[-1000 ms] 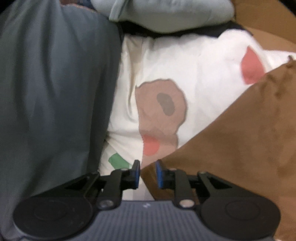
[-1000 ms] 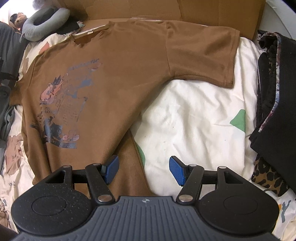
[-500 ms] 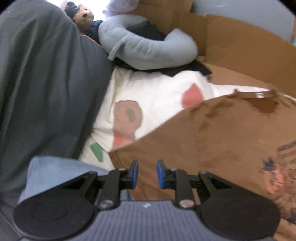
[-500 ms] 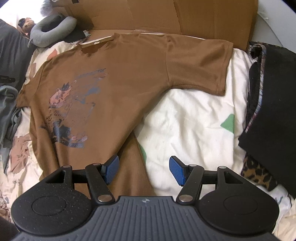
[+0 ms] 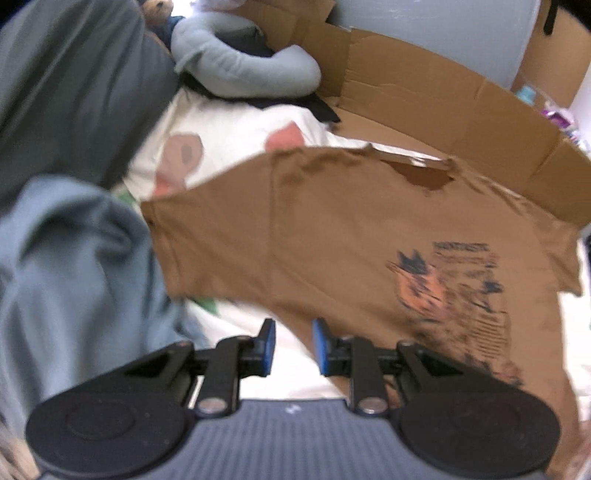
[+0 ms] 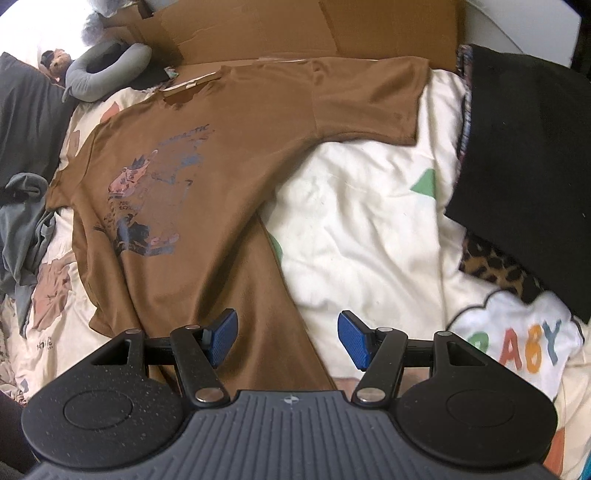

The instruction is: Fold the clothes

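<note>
Brown tee (image 6: 258, 155) matt soft cloth; tool (image 6: 288, 334) blk plastic (ribbed pads).

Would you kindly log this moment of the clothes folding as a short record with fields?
garment: brown short-sleeved T-shirt with a blue and orange print, spread flat, print up
surface: cream patterned bedsheet
left gripper: narrow gap between the fingers, nothing gripped, over the shirt's side edge
right gripper: wide open, empty, above the shirt's lower hem
behind the shirt: flattened brown cardboard
right of the shirt: black folded garment
left of the shirt: crumpled grey-blue garment
fold progress: none visible
</note>
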Action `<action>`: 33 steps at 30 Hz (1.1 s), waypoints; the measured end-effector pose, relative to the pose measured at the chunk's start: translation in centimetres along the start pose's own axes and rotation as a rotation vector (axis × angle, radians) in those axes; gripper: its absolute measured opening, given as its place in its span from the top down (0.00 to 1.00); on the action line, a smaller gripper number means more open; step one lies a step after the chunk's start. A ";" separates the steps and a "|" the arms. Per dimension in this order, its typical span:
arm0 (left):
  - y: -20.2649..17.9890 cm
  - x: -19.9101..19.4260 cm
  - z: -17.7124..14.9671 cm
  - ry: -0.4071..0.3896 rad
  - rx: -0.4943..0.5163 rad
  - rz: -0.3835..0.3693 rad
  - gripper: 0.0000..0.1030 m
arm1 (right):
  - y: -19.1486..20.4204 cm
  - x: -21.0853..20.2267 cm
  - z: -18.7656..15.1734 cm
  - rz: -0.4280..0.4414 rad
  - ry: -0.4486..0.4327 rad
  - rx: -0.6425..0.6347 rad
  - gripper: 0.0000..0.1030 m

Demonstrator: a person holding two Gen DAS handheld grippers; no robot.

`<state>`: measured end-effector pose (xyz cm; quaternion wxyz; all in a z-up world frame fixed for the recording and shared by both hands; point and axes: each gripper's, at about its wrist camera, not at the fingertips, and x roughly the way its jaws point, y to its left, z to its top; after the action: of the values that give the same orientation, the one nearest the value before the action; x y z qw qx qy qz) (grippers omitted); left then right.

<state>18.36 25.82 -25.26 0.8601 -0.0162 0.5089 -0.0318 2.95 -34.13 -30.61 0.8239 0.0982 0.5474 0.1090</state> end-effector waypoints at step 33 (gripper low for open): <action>-9.2 8.3 -13.2 0.202 -0.147 -0.268 0.78 | 0.2 7.8 -3.0 -0.007 0.155 -0.018 0.35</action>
<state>10.42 16.15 -38.34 0.7892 -0.1432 0.5870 -0.1102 3.11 -31.54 -38.57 0.7803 0.0801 0.6089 0.1183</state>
